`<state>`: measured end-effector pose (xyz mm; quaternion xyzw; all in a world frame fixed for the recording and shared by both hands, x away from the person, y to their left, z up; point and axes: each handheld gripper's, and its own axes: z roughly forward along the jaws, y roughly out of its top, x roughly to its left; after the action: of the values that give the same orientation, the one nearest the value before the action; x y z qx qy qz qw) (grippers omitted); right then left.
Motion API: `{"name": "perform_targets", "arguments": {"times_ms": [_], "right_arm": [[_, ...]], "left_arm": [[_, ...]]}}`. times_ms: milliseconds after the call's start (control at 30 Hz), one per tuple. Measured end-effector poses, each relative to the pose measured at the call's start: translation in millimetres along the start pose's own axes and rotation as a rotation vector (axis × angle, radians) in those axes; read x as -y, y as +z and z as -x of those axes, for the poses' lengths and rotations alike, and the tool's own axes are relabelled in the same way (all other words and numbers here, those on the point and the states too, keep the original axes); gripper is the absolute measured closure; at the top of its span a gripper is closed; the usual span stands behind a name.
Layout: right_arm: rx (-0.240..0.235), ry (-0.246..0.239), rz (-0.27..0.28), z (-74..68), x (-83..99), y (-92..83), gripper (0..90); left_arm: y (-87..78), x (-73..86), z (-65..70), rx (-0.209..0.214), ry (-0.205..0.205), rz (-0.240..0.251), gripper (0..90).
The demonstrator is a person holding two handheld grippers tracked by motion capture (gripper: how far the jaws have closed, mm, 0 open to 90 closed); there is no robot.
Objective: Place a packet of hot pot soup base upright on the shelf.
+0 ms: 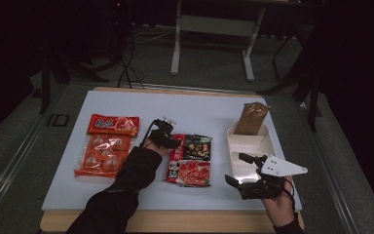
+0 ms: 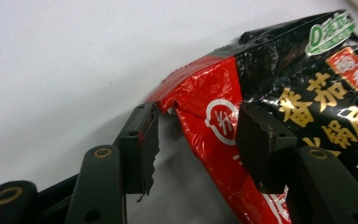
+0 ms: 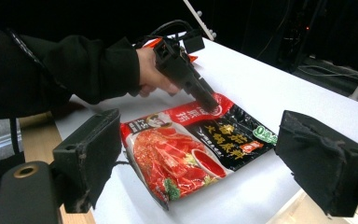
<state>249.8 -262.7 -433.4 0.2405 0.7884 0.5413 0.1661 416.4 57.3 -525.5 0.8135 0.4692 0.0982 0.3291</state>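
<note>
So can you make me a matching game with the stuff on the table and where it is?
Things:
1. red and black packet
2. orange packets
3. brown pouch
4. white tray

Places:
A. standing in the tray's far end
B. left side of the table
C. at the left tongs
D. in front of the right tongs

Pairs: 1-C, 2-B, 3-A, 4-D

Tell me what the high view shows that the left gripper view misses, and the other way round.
High view alone: the orange snack pack, the white tray with a brown pouch leaning in it, and the right gripper, open. Left gripper view alone: the left gripper close up, fingers straddling the packet's red corner, not yet pressing it. Both: the red-and-black sauce packet on the white table.
</note>
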Motion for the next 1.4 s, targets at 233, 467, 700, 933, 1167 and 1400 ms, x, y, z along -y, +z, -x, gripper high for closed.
{"name": "perform_targets", "arguments": {"times_ms": [233, 467, 700, 933, 1167, 1400], "right_arm": [[0.0, -0.007, -0.003, -0.9, -0.2, 0.7, 14.2], [-0.003, -0.008, -0.014, -0.3, 1.1, 2.8, 14.3], [-0.003, -0.004, -0.015, 0.1, 1.2, 2.5, 14.4], [0.032, 0.0, -0.025, 0.7, 0.7, 0.9, 14.4], [0.078, -0.026, 0.006, -0.9, -3.3, -5.1, 14.2], [0.096, -0.044, 0.033, 1.8, -5.0, -8.8, 13.8]], "left_arm": [[5.1, 0.5, -0.1, 0.0, -0.028, -0.009, 48.5], [10.9, -1.3, 9.2, -0.009, -0.01, -0.033, 75.1], [5.4, -5.4, 10.2, 0.045, -0.047, -0.005, 87.1], [-13.2, -8.3, 9.0, 0.106, -0.036, 0.051, 87.8], [-37.6, -8.7, 18.8, 0.15, -0.032, 0.154, 88.2], [-61.8, -6.3, 33.0, 0.175, 0.035, 0.243, 88.3]]}}
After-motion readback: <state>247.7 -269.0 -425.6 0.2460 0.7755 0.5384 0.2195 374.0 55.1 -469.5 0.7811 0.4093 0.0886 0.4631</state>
